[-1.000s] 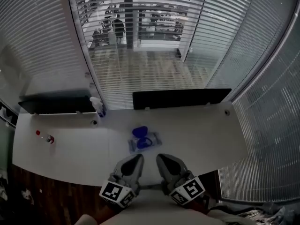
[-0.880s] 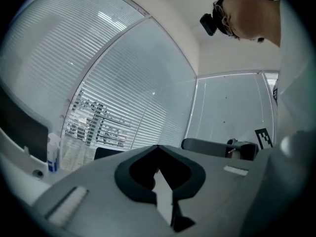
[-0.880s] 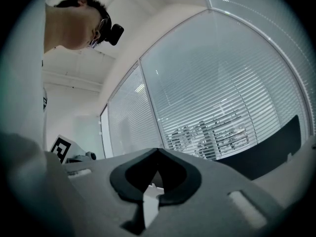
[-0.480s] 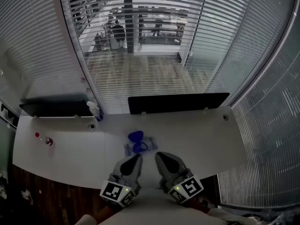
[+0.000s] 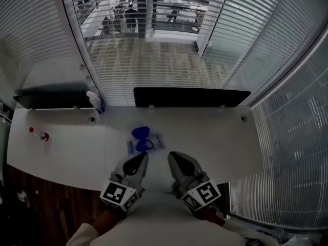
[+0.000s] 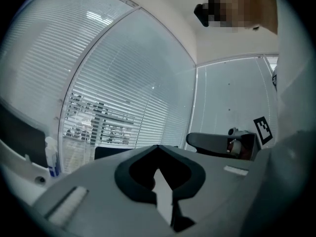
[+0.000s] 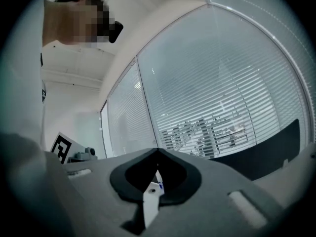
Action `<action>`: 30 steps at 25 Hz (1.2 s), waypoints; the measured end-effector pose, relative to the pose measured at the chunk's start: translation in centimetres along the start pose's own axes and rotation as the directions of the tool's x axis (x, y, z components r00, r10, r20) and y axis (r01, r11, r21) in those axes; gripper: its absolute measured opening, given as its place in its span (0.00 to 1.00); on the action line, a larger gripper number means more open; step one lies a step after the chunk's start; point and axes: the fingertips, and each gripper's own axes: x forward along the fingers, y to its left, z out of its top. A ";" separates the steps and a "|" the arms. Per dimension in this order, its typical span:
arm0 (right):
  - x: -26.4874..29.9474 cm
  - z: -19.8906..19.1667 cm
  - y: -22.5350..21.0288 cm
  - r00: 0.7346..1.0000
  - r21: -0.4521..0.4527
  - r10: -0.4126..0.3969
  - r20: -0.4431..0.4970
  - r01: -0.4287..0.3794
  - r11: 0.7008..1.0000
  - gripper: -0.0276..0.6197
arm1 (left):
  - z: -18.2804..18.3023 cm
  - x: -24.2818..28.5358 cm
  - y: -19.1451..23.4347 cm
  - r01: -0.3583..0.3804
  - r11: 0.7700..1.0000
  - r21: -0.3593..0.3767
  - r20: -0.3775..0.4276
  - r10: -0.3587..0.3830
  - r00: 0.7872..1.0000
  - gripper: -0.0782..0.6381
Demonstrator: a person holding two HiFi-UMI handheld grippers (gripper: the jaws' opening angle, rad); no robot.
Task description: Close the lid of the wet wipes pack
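Blue-lidded wipes pack [image 5: 144, 142] now lies nearer left gripper [image 5: 143, 157] and right gripper [image 5: 172, 157].

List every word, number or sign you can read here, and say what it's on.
No text is legible.
Wipes pack: print too small to read.
Spray bottle: label too small to read.
Left cube and right cube: square markers only, no letters.

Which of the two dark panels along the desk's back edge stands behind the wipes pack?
The long central panel, behind the wipes pack; the other panel stands far left, past the spray bottle.
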 end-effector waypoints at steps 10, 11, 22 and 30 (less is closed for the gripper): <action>0.1 -3.7 -1.7 0.994 0.024 0.001 -0.110 0.002 1.000 0.04 | -5.8 -0.5 2.3 -0.073 0.996 -0.059 -0.108 0.067 0.992 0.11; 0.4 -4.2 -1.8 0.993 0.026 0.002 -0.122 0.001 1.000 0.04 | -6.6 -0.5 2.8 -0.081 0.995 -0.064 -0.119 0.073 0.990 0.11; 3.3 -11.9 -3.6 0.959 0.071 0.037 -0.280 -0.018 0.997 0.05 | -12.8 -0.4 7.6 -0.159 0.986 -0.044 -0.226 0.145 0.963 0.11; 7.3 -16.2 -4.4 0.931 0.011 0.093 -0.353 -0.095 0.995 0.05 | -18.1 1.0 11.4 -0.199 0.979 -0.045 -0.316 0.175 0.933 0.11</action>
